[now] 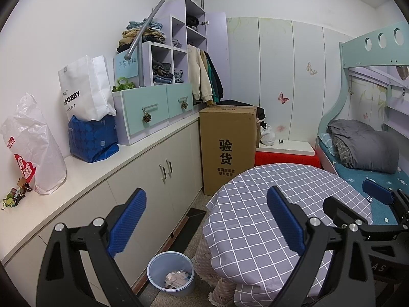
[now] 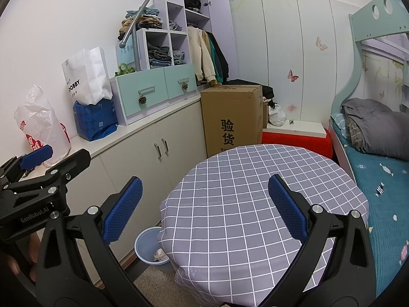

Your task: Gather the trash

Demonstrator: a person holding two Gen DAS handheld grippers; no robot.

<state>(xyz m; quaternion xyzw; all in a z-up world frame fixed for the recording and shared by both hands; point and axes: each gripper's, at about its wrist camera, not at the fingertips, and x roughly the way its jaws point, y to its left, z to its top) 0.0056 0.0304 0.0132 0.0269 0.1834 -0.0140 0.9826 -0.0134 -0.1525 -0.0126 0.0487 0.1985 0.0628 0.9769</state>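
Left wrist: wrappers (image 1: 15,195) on counter (image 1: 84,176), far left of empty, spread jaws.

On the cardboard box (image 1: 228,151) at mid-frame you can read large black characters "验货", with smaller lines beneath, "有问题拒收" and "联系客服". The white paper bag (image 1: 84,89) at left shows "DOBBY", its first letters cut off by a fold. In the right wrist view, the left hand-held gripper (image 2: 38,162) at the left edge carries "GenRobot.AI". The red print on the white plastic bag (image 1: 33,148) is too crumpled to read.
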